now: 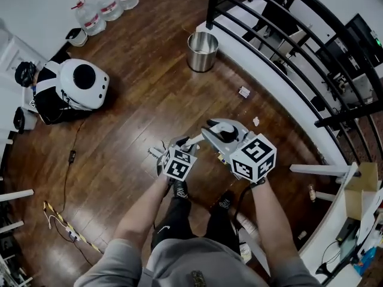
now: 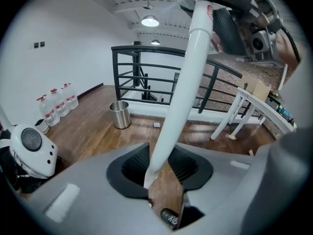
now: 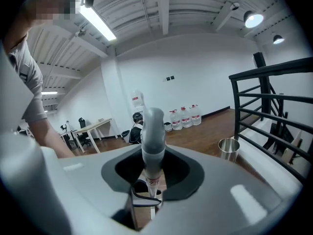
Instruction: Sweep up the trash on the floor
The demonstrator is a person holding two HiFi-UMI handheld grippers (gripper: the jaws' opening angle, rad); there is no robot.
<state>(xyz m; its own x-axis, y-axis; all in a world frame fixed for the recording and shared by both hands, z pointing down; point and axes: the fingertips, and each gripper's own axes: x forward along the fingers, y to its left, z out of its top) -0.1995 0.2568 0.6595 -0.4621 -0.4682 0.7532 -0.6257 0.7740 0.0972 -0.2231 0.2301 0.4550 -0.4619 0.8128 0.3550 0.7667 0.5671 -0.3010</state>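
Dark wooden floorboards [image 1: 137, 118] were seen across the head view, with a curved white kerb [image 1: 281, 94] and a black railing [image 1: 269, 34] along the upper right. Trash [image 1: 244, 91] was lying right of centre, close beside that kerb, with a second scrap [image 1: 256, 121] just below it. A steel bin [image 1: 202, 51] was stood at upper centre.

A broom handle [image 2: 183, 87] was held at mid-frame. The right gripper [image 3: 149, 182] was clamped on it, jaws partly closed, just under its grey top end. The left gripper [image 2: 165, 182] was placed lower, its jaws fairly wide. The pole was passed between them and leaned on one jaw, with floor showing on the other side. The broom head could not be made out clearly.

For a clean stroke, the lower jaws would probably need to be tightened first. The head would best be set down between kerb and scraps. The scraps could then be drawn onto open boards in short pulls, so that nothing was pushed under the railing.
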